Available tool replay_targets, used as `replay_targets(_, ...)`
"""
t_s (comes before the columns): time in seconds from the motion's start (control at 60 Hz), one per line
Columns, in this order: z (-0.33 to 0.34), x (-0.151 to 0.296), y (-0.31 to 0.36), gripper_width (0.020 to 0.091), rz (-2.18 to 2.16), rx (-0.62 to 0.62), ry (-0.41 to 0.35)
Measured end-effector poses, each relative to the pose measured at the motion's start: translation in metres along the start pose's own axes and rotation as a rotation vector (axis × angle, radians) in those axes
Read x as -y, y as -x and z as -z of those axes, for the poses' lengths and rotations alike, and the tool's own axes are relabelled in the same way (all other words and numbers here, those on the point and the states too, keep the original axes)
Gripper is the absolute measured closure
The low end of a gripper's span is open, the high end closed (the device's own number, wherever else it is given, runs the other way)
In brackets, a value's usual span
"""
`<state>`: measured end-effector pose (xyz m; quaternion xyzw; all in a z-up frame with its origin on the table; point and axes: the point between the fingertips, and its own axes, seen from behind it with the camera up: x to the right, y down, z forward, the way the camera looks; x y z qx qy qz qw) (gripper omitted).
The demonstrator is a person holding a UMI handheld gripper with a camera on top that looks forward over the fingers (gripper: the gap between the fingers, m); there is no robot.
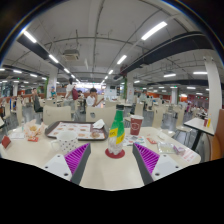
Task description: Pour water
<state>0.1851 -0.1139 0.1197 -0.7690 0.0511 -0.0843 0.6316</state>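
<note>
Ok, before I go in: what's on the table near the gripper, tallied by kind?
Bottles: 1, green
Cups: 1, red
Patterned mats: 1
Total: 3
The gripper is open; the bottle stands just ahead, in line with the gap between its fingers. The things farther left are too unclear to count.

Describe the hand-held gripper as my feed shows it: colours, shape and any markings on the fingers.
The hand-held gripper shows two pale, whitish fingers that widen towards the camera. Each carries a magenta pad with fine diagonal ribbing on its inner face. No cables, labels or sleeve are in view.
</note>
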Motion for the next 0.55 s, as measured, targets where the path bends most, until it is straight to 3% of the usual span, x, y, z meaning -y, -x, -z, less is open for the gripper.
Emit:
replay_targets(0.233, 0.097, -0.024, 0.077, 0.0251, 0.026, 0.071, 0.016)
replay_targets(0.433, 0.134, -0.032, 0.112, 0.0255, 0.063, 0.134, -0.004)
replay_targets(0.55, 0.141, -0.027, 0.107, 0.0252, 0.045, 0.111, -0.046)
